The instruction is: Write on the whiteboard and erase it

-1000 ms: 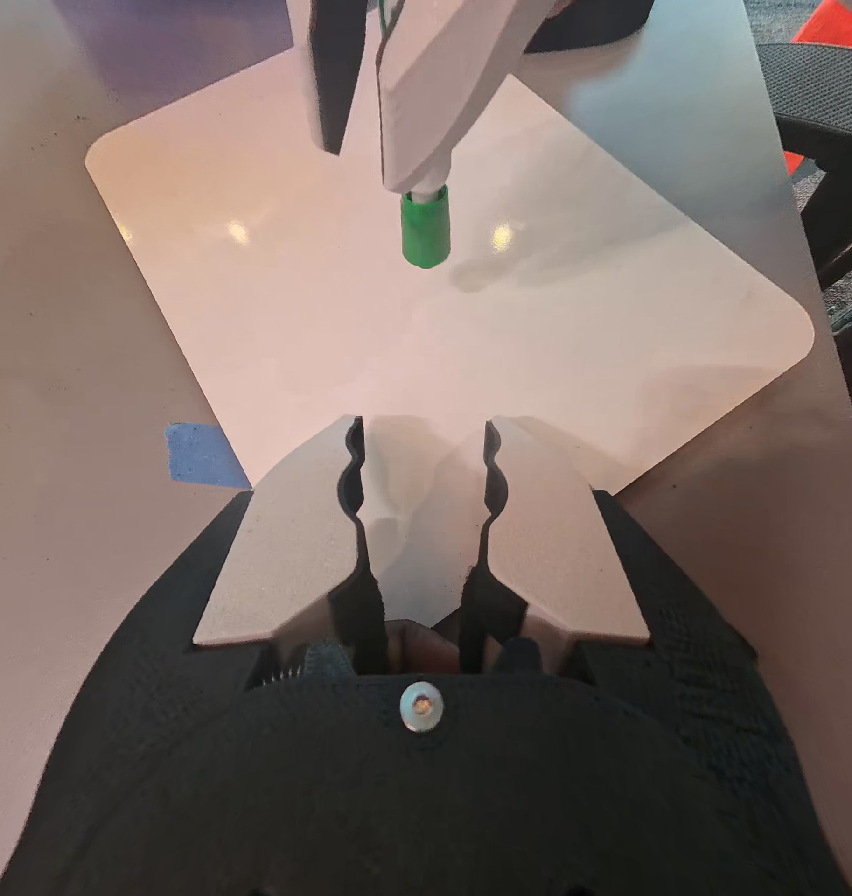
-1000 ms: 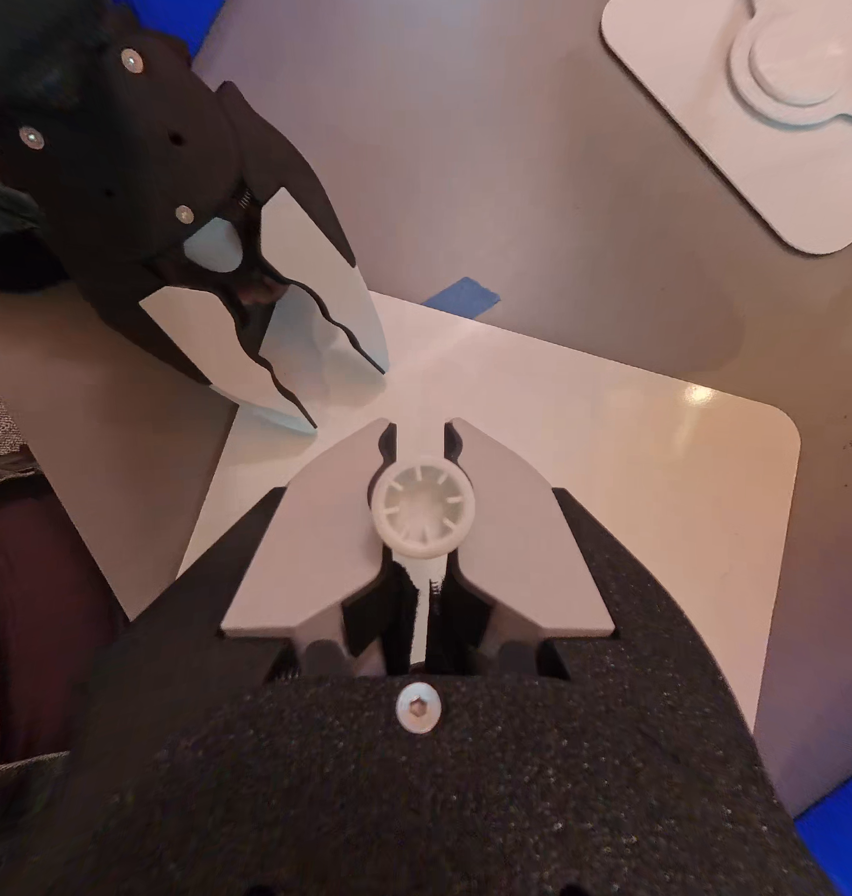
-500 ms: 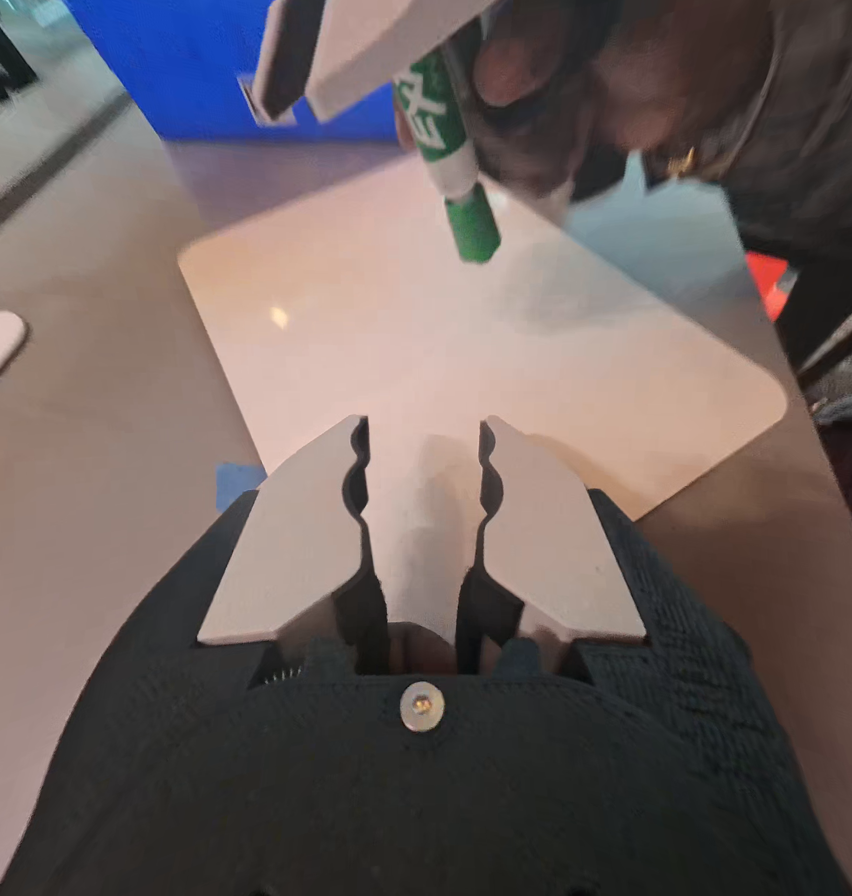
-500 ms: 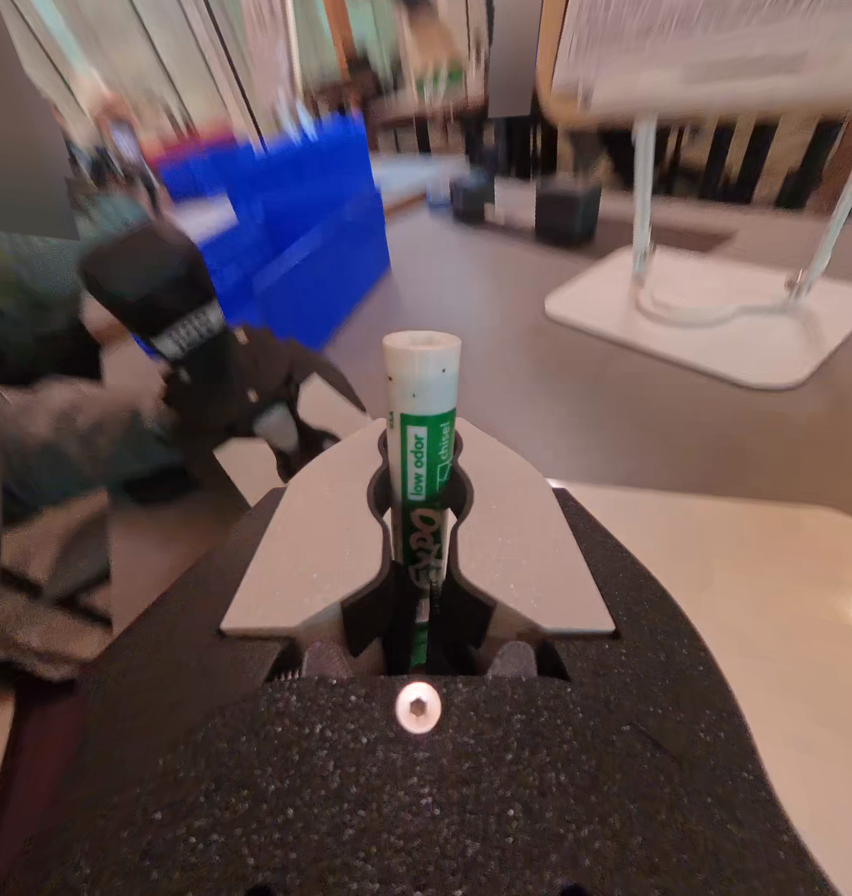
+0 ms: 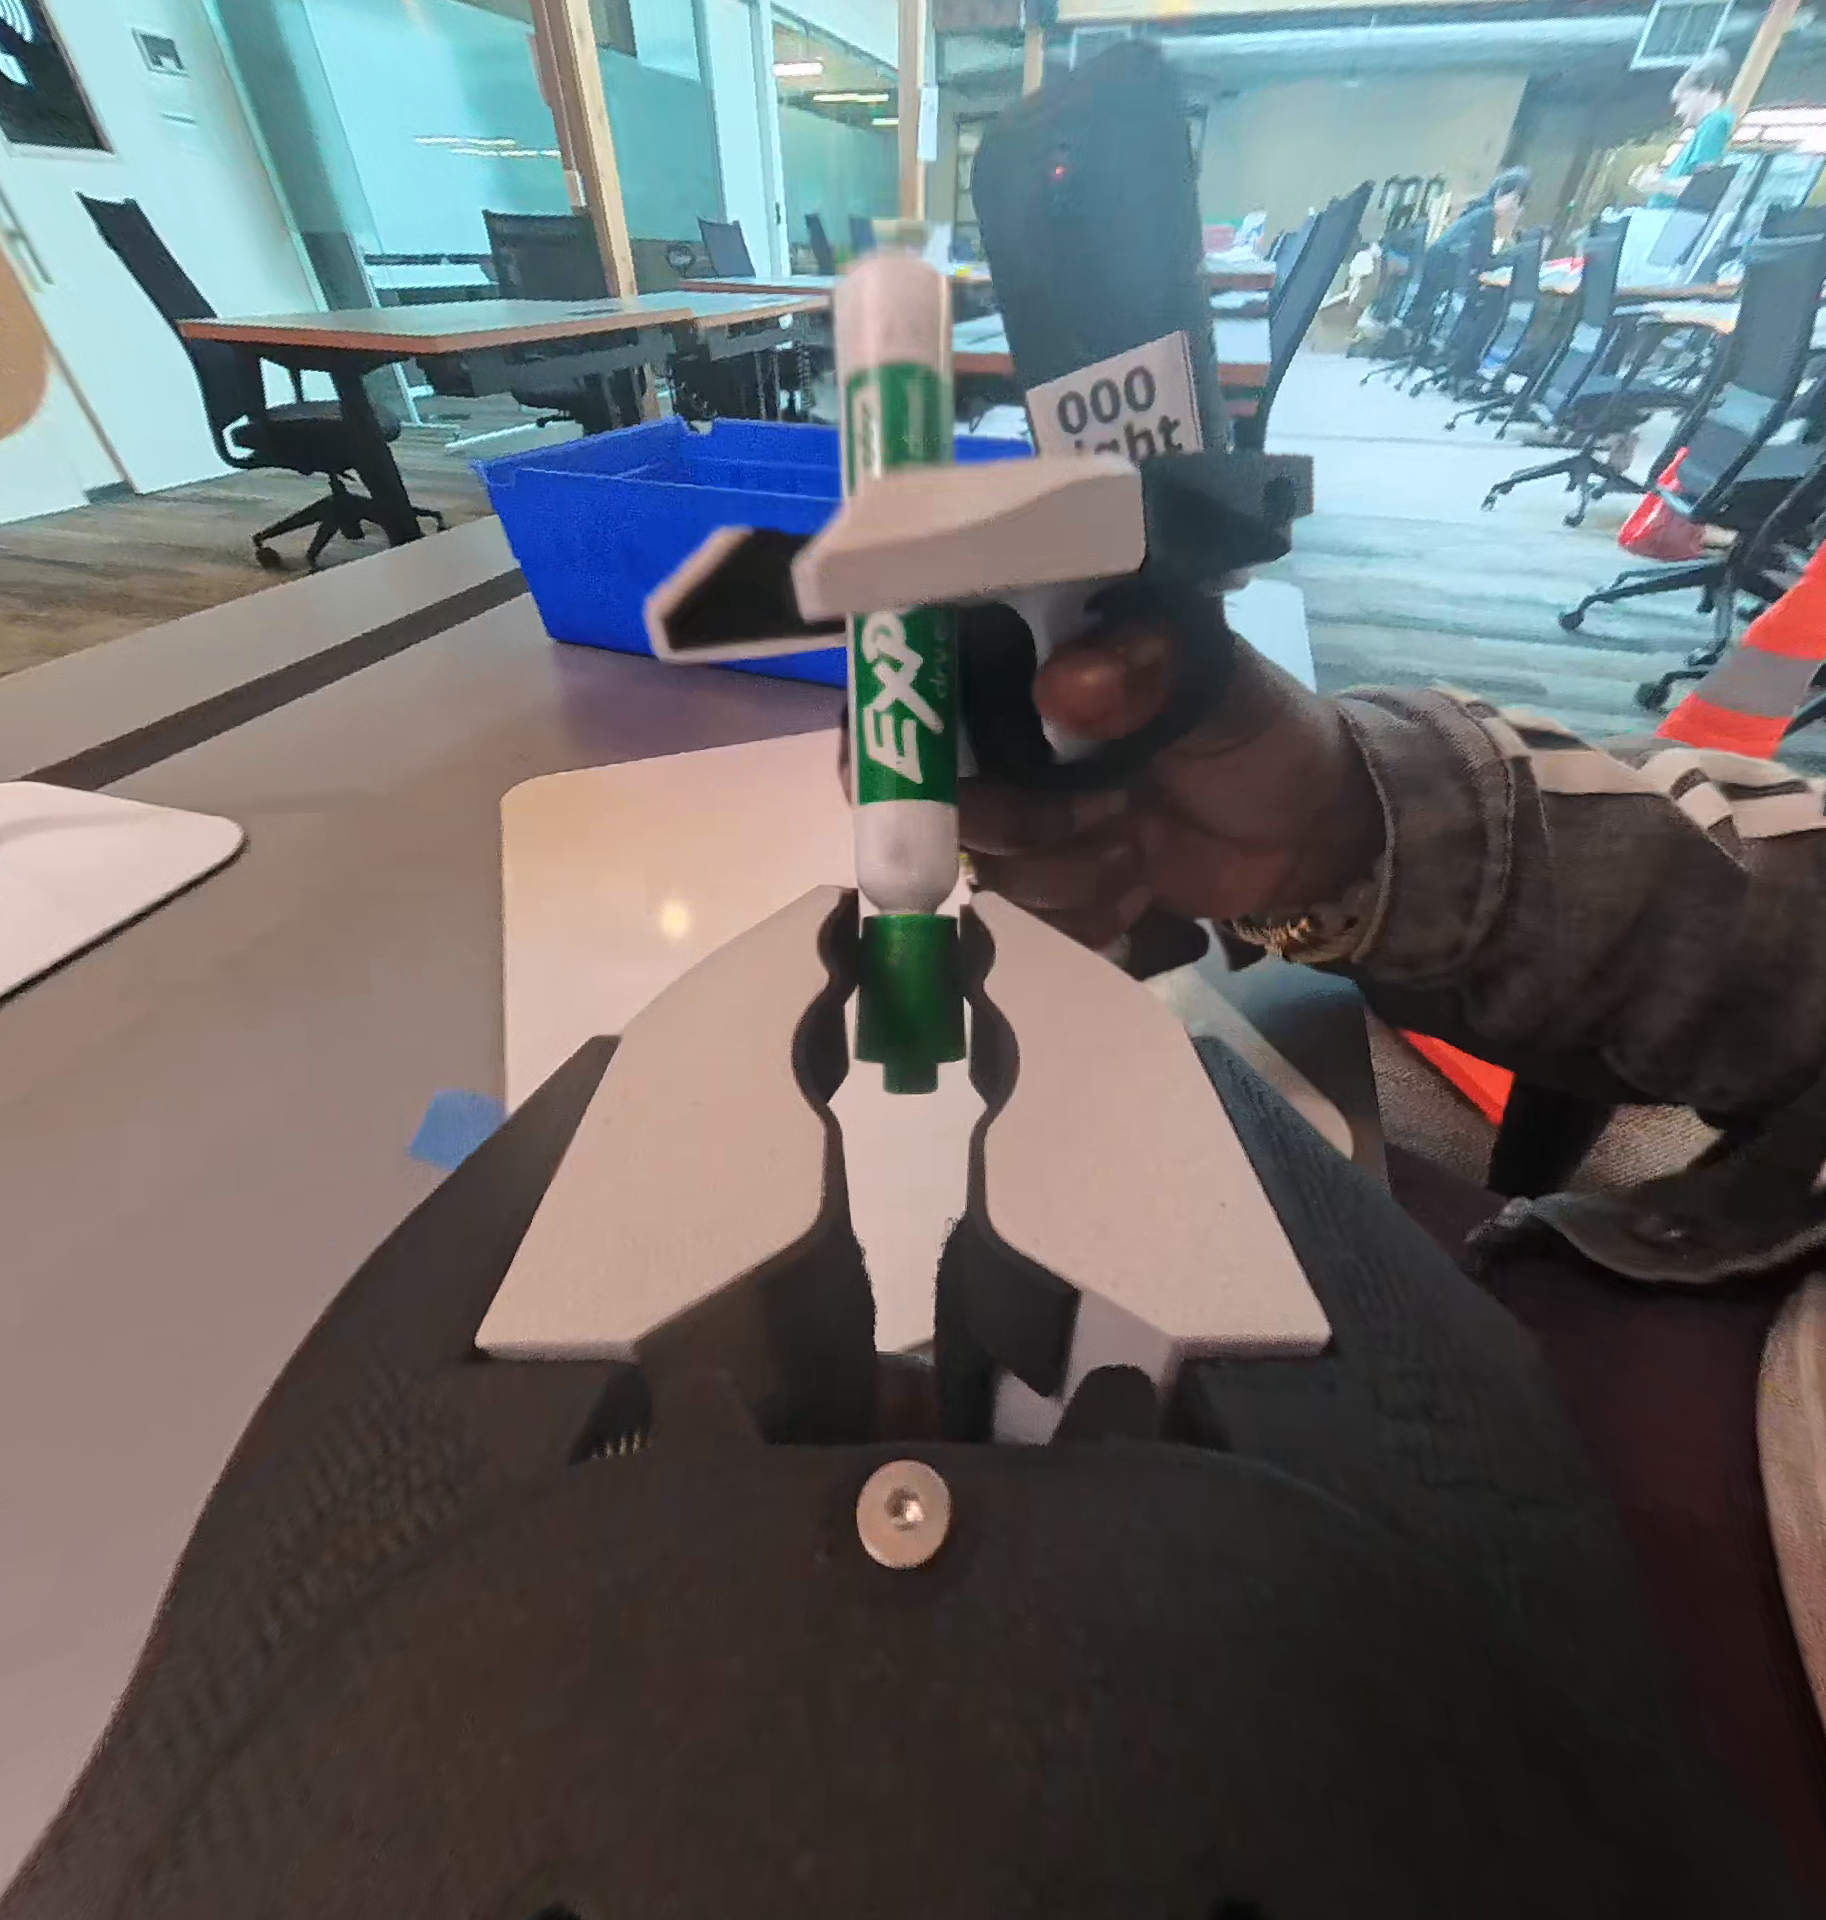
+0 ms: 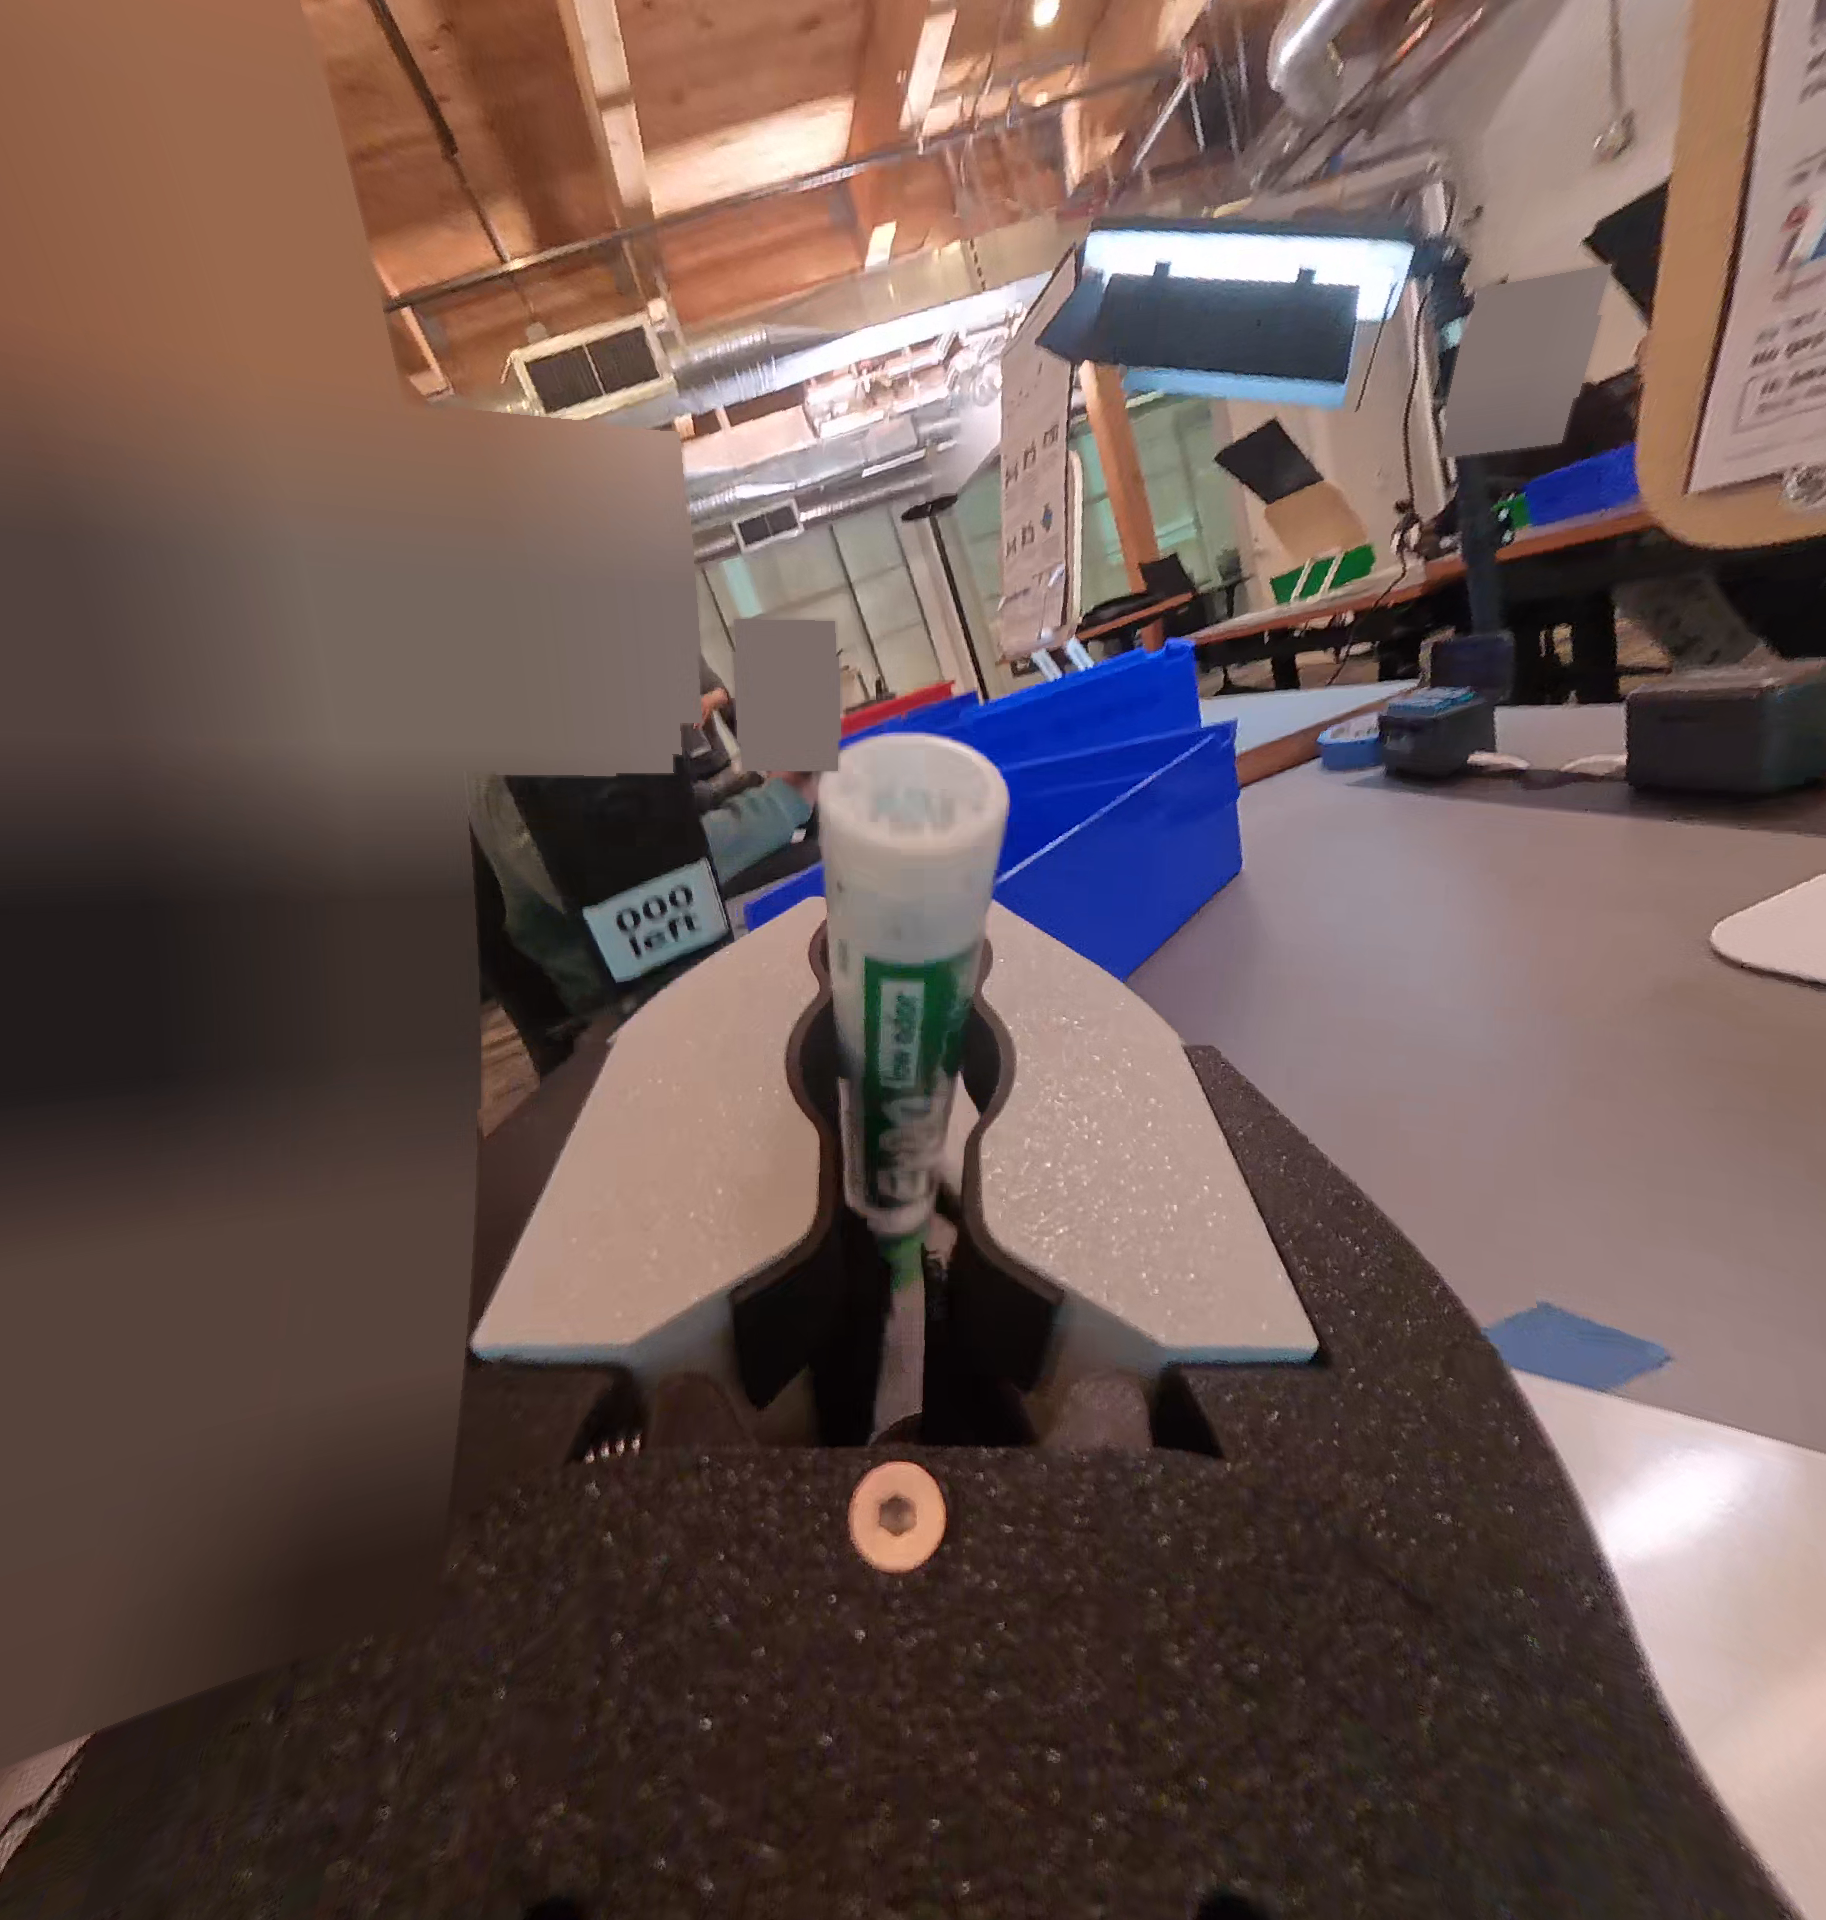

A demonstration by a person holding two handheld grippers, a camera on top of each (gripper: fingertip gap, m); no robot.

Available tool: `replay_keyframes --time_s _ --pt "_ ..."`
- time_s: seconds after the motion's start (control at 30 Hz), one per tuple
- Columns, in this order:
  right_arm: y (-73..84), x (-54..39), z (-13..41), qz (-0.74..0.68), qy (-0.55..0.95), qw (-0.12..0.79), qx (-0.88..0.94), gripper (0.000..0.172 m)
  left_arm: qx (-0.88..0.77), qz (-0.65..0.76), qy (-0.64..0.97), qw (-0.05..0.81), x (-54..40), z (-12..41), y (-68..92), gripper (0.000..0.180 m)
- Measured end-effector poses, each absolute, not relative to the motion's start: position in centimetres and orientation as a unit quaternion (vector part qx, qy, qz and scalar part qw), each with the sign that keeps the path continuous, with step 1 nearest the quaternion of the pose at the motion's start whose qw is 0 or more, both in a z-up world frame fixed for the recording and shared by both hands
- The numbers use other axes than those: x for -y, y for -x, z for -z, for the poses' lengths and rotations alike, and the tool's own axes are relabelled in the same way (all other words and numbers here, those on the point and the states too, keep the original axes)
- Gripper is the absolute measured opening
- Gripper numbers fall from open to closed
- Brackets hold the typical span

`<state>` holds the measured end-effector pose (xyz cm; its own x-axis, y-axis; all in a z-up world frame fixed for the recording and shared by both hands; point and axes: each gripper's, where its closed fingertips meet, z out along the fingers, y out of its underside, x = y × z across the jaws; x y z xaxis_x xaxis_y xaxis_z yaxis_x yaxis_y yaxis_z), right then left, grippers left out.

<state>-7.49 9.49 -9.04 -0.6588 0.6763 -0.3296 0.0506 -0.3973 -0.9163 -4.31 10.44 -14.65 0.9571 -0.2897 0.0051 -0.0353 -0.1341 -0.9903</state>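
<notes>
Whiteboard (image 5: 618,873) lies flat on grey table (image 5: 213,935), centre of left wrist view. There, left gripper (image 5: 904,997) pinches green cap (image 5: 904,997) of upright marker (image 5: 901,717); right gripper (image 5: 888,582) clamps barrel, upper centre. Right wrist view: right gripper (image 6: 904,997) pressed on marker (image 6: 904,935), centre frame; whiteboard (image 6: 1719,1538) at lower right; blue bins (image 6: 1117,831) behind.

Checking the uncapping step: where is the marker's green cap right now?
In the left wrist view, the green cap sits centre, between the left gripper's grey fingers, above the whiteboard.

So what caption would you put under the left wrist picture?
Left gripper clamps the green cap while the right gripper holds the marker upright above the whiteboard.
</notes>
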Motion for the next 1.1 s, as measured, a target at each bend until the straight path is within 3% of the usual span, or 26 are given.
replay_keyframes --time_s 0.17,0.3,0.4,0.5,0.6,0.77,0.93,1.1 --pt "6.6 -9.0 11.5 -0.741 0.366 0.186 0.531 0.035 -0.086 0.060 0.756 0.646 -6.9 13.4 6.8 0.018" --pt "5.4 -9.5 12.3 -0.750 0.378 0.177 0.513 0.034 -0.007 -0.056 0.772 0.633 -3.2 12.4 12.5 0.018" --pt "4.5 -10.7 13.1 -0.733 0.407 0.194 0.509 0.033 0.091 -0.223 0.778 0.580 1.9 11.3 19.7 0.018" --pt "3.0 -12.1 14.0 -0.706 0.436 0.219 0.513 0.034 0.189 -0.371 0.790 0.451 8.6 12.3 26.3 0.018" --pt "1.4 -13.9 14.7 -0.671 0.466 0.249 0.520 0.033 0.255 -0.377 0.804 0.382 11.8 14.5 28.9 0.018" --pt "-0.6 -16.7 14.2 -0.632 0.494 0.295 0.519 0.032 0.239 -0.353 0.777 0.463 9.7 12.8 27.4 0.017" --pt "-1.4 -18.1 14.1 -0.599 0.503 0.331 0.528 0.031 0.154 -0.401 0.702 0.568 7.0 5.7 23.3 0.015" --pt "-0.4 -13.7 12.9 -0.632 0.409 0.300 0.586 0.042 -0.025 0.005 0.710 0.704 -1.5 5.8 10.7 0.015"
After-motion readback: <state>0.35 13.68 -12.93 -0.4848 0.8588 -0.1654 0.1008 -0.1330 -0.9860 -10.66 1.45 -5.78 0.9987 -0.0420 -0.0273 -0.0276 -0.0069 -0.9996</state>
